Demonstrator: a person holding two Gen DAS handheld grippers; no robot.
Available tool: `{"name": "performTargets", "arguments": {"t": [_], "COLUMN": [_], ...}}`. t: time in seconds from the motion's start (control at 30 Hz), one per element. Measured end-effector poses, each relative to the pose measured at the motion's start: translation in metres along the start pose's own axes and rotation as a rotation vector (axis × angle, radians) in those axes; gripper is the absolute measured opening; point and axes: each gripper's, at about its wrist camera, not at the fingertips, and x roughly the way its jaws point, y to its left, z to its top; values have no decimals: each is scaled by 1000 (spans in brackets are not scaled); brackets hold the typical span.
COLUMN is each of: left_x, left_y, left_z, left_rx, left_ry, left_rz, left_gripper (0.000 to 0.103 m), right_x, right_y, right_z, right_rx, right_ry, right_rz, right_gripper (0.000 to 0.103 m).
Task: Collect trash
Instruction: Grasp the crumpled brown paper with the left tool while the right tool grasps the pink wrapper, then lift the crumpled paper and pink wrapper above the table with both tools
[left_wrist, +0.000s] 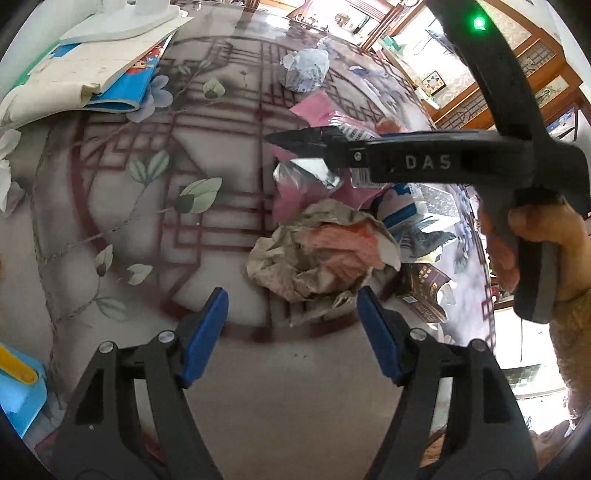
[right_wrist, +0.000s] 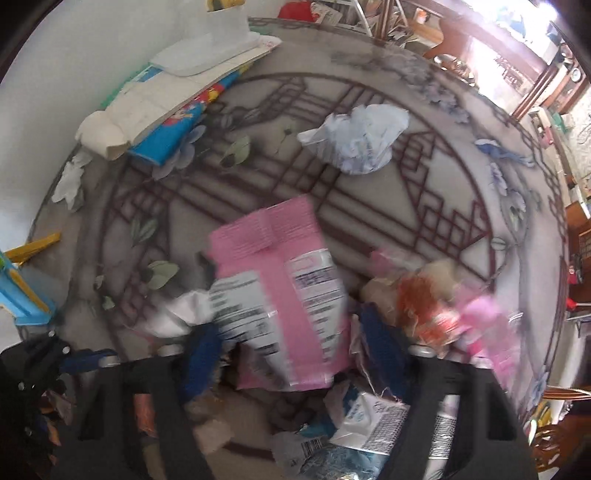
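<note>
Your left gripper (left_wrist: 291, 310) angles down, jaws apart and empty, just short of the crumpled paper (left_wrist: 317, 254). Your right gripper (right_wrist: 284, 354) points steeply down, jaws straddling the pink packet (right_wrist: 280, 291) on the table (left_wrist: 110, 229); grip unclear.

Glossy pink plastic wrapper (right_wrist: 280, 266), rough crumpled paper wad (left_wrist: 317, 254), smooth glossy printed tabletop (left_wrist: 110, 206).
</note>
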Motion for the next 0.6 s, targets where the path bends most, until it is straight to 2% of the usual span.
{"name": "performTargets", "arguments": {"t": [0.07,0.13,0.37,0.47,0.53,0.6], "left_x": [3,6,13,13,13,13], "left_y": [-2,-5,-20,-29,-34,-39], "left_z": [3,7,19,23,23,23], "left_rx": [10,23,81,106,123,140], "left_ry": [3,9,-4,-13,-14,-13], "left_rz": [-2,-7,-17,-31,-39,-41], "left_gripper": [69,69,73,73,73,75], "right_x": [-8,-20,-92,-107,-113,-121], "right_y": [-2,-7,-43,-57,-62,-73], "right_z": [-3,-4,-21,-31,-39,-54], "right_rx": [11,46,202,235,245,302], "right_ry": [-32,-69,-269,-292,-302,-327], "right_rz": [18,42,67,54,2,2], "right_gripper": [44,42,42,42,42,42]}}
